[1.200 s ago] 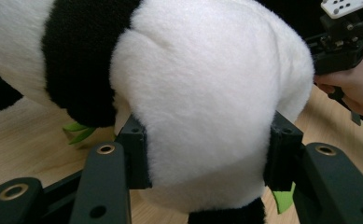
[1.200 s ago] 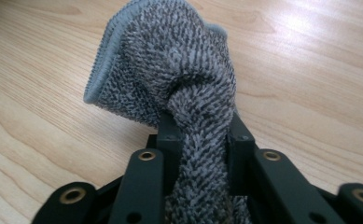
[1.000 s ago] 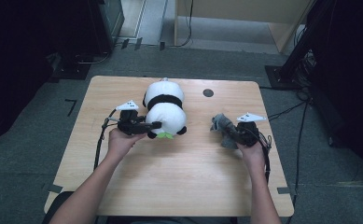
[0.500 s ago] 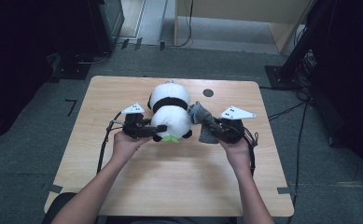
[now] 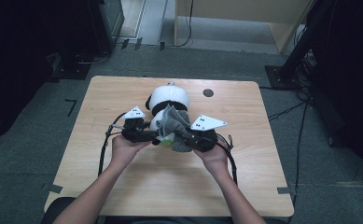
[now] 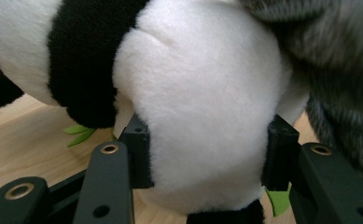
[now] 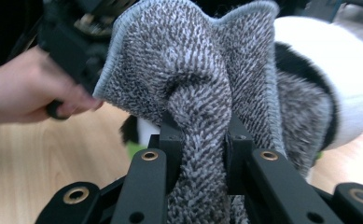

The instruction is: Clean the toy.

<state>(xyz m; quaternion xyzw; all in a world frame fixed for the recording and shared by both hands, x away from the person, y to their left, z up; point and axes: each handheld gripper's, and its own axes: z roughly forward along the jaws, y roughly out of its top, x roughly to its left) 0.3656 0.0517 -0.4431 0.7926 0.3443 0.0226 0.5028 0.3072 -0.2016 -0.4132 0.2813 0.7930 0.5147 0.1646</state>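
At the middle of the table [image 5: 123, 186] lies a plush panda [image 5: 170, 97], its head toward the person. The left gripper [image 5: 152, 136] grasps that white head [image 6: 202, 112], one jaw sunk into the fur on each side; its jaws have just been closing a little further on it. The right gripper [image 5: 183, 135] is clenched on a bunched fold of grey cloth [image 7: 202, 98], and the loose part of the cloth [image 5: 172, 122] drapes against the panda's head, just beside the left gripper.

The work looks like wiping the toy with the cloth. To do it well, the left grip should hold the head steady without crushing it further, so the panda does not slide on the wood. The right hand should bring the flat, free part of the cloth onto the fur, not the pinched knot, and stroke with light pressure away from the left jaws, so cloth and gripper do not tangle.
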